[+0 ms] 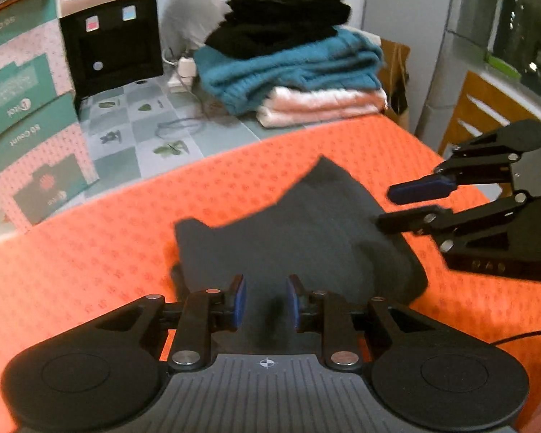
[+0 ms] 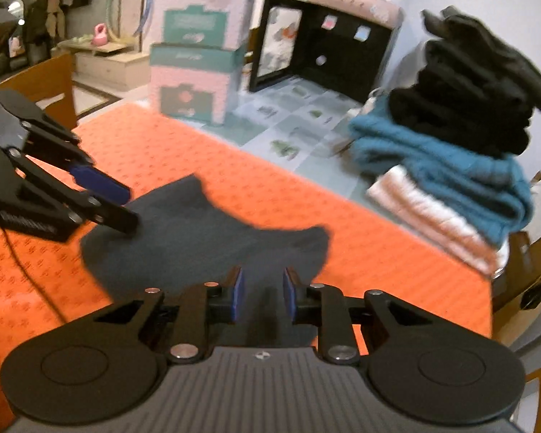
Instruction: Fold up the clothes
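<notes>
right gripper (image 2: 261,297) in the foreground, blue pads parted with a gap between them, poised over the near edge of a dark grey garment (image 2: 205,241) lying on an orange cloth (image 2: 270,187). left gripper (image 2: 126,207) enters from the left, fingertips at the garment's left side. stack of folded clothes (image 2: 461,151) at right; pink and teal boxes (image 2: 198,47) behind.

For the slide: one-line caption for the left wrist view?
Both hand-held grippers, left and right, open over a dark grey garment on the orange cloth; folded stack behind.
</notes>
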